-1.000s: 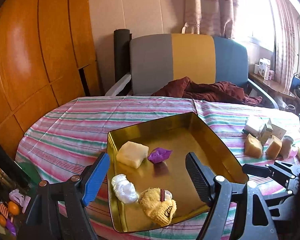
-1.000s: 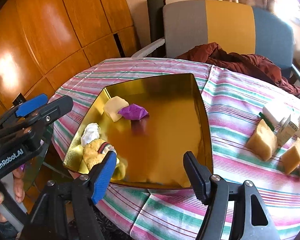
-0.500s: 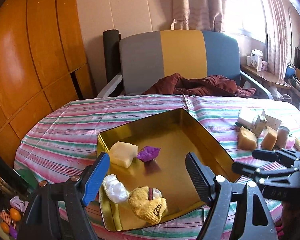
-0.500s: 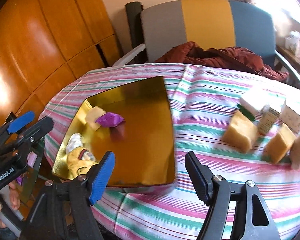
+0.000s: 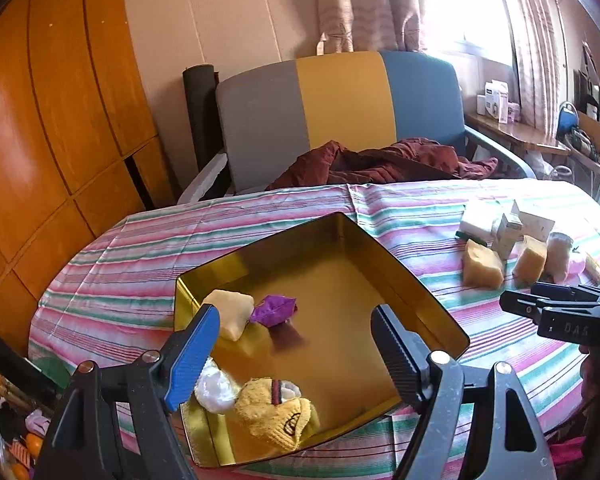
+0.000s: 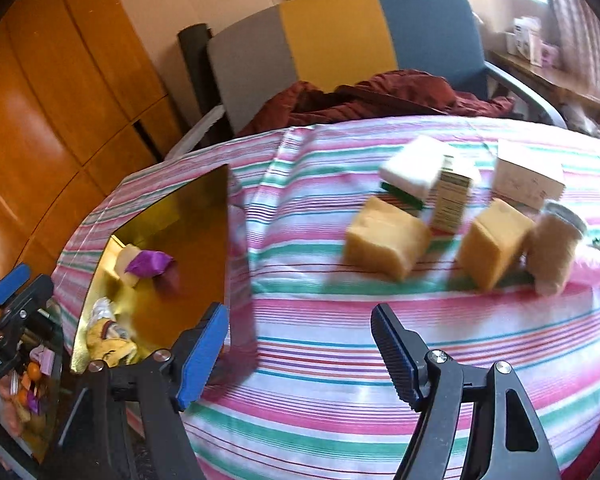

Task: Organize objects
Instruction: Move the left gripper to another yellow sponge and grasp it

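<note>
A gold tray point(image 5: 340, 280) on the striped tablecloth holds a pale yellow sponge point(image 5: 230, 312), a purple wrapper point(image 5: 274, 310), a white wad point(image 5: 214, 390) and a yellow knitted piece point(image 5: 276, 412). My left gripper point(image 5: 294, 320) hovers open over the tray's near side, nothing between its fingers. My right gripper point(image 6: 300, 312) is open above bare cloth, right of the tray point(image 6: 188, 208). Beyond it stand two yellow sponges point(image 6: 384, 240) point(image 6: 492, 240), a jar point(image 6: 552, 252), a small carton point(image 6: 452, 196), a white box point(image 6: 528, 178) and a white-green sponge point(image 6: 408, 172).
A grey, yellow and blue chair point(image 5: 340, 108) with a dark red cloth point(image 5: 380, 160) stands behind the table. Wooden panels point(image 5: 60, 120) line the left wall. A glass bowl of small items point(image 6: 32, 380) sits low at the left, off the table's edge.
My right gripper has swung right, from over the tray to the cloth in front of the sponges and boxes. My left gripper drifted a little, still over the tray.
</note>
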A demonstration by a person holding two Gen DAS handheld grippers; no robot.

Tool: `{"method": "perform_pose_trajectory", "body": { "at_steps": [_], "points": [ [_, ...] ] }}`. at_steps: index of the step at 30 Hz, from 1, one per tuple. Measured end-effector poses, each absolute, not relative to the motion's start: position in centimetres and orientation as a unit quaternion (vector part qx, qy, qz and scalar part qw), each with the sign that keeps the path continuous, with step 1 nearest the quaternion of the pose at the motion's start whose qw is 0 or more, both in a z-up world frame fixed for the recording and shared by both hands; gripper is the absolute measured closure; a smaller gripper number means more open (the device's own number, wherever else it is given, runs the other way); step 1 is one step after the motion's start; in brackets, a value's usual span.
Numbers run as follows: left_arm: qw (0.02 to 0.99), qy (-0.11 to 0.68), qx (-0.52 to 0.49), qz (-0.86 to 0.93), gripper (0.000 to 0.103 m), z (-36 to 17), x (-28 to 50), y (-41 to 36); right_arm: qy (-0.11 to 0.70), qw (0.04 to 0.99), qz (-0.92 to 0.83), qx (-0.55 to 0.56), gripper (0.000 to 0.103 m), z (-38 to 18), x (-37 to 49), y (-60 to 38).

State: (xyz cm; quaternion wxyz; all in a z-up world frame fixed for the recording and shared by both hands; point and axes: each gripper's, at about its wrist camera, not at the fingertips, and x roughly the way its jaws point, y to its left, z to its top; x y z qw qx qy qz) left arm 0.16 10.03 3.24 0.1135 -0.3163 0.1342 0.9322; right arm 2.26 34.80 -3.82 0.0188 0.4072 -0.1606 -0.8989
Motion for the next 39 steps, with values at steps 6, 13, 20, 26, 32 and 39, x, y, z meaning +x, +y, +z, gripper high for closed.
{"method": "perform_pose_trajectory", "body": {
  "at_steps": [6,13,20,26,32,39],
  "points": [
    [0.127,0.149,-0.320,0.927,0.024,3.1,0.1,11.4,-0.179,-0.006,-0.893,0.412,0.028,-4.9,2.8,37.1],
    [0.184,0.145,-0.334,0.913,0.024,2.9,-0.5,13.6,-0.203,-0.041,-0.886,0.415,0.027,-5.9,3.5,40.0],
    [0.240,0.124,-0.382,0.884,0.024,2.3,-3.1,17.4,-0.218,-0.067,-0.883,0.411,0.026,-6.2,4.2,42.4],
    [0.295,0.134,-0.391,0.861,0.024,2.2,-4.4,22.2,-0.231,-0.076,-0.878,0.412,0.025,-7.0,4.5,43.7],
    [0.314,0.200,-0.398,0.838,0.024,0.1,-5.9,28.9,-0.233,-0.084,-0.879,0.407,0.025,-7.1,5.1,44.8],
    [0.330,0.246,-0.420,0.809,0.019,-3.8,-7.4,34.6,-0.248,-0.101,-0.874,0.405,0.025,-7.7,5.6,46.8]
  ]
}}
